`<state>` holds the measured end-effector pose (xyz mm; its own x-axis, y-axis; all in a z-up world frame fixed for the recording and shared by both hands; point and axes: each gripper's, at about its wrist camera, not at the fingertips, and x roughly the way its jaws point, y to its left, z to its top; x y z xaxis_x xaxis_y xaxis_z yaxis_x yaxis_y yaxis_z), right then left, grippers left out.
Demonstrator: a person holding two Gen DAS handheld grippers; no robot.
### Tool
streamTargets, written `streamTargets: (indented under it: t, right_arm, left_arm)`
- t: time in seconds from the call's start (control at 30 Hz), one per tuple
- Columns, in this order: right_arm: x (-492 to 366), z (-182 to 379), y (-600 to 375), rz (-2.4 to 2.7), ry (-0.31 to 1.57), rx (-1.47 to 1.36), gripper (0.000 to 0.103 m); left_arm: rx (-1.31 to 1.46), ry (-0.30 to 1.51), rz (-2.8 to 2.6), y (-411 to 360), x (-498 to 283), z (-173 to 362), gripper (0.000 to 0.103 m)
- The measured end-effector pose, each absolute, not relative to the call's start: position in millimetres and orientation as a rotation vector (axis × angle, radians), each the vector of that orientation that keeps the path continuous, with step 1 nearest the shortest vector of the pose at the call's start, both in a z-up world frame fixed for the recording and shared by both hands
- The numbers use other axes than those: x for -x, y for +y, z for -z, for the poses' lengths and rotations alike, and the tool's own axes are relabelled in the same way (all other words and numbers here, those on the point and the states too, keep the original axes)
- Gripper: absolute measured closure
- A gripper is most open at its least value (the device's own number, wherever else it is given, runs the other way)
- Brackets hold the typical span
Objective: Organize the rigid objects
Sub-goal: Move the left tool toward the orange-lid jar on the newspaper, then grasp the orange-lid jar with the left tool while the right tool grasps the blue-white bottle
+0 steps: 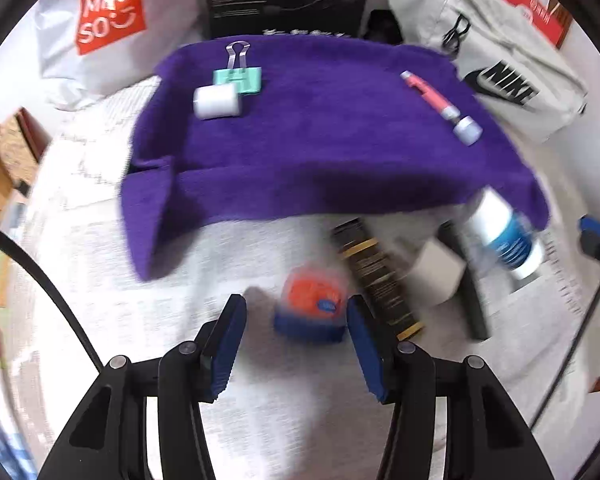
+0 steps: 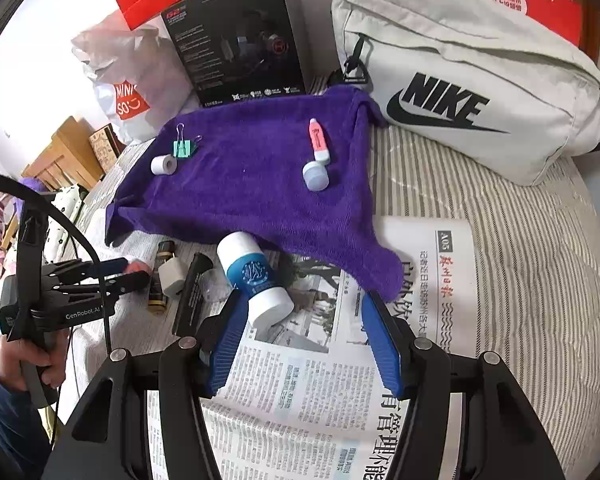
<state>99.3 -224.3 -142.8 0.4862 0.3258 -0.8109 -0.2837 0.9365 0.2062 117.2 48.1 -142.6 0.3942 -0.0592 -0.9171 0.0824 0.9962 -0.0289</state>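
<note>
A purple towel (image 1: 320, 140) (image 2: 252, 184) lies on newspaper and carries a green binder clip (image 1: 238, 76) (image 2: 183, 148), a small white roll (image 1: 216, 102) (image 2: 163, 165) and a pink pen-like tube with a grey cap (image 1: 440, 102) (image 2: 318, 152). My left gripper (image 1: 296, 320) is open around a small orange jar with a blue lid (image 1: 310, 308). My right gripper (image 2: 300, 308) is open; a white bottle with a blue label (image 2: 256, 276) (image 1: 504, 236) lies by its left finger (image 2: 230, 334). In the right wrist view the left gripper (image 2: 134, 270) shows at the left.
A black-and-gold tube (image 1: 376, 276) (image 2: 160, 276), a white cube (image 1: 440, 272) (image 2: 172, 276) and a black bar (image 2: 192, 296) lie between the grippers. A Nike bag (image 2: 460, 92), a black box (image 2: 240, 36) and a Miniso bag (image 1: 100, 20) stand behind the towel.
</note>
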Motion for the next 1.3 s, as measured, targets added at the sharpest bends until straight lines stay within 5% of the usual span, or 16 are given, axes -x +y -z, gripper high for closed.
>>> streamTargets:
  t: [0.63, 0.7, 1.3]
  right_arm:
    - [-107.0, 161.7, -228.1, -0.335, 1.062, -0.018, 0.044]
    - [-107.1, 161.7, -226.9, -0.334, 1.063, -0.013, 0.044]
    - [-120.3, 173.7, -191.4, -0.422, 1.053, 0.084, 0.044]
  left_arm:
    - [-0.151, 1.085, 0.259, 45.1, -120.9, 142.9, 0.055]
    - [-0.16, 1.08, 0.271, 46.3, -121.2, 141.3, 0.065]
    - [-0.064, 1.05, 0.149, 77.6, -103.9, 145.3, 0.064]
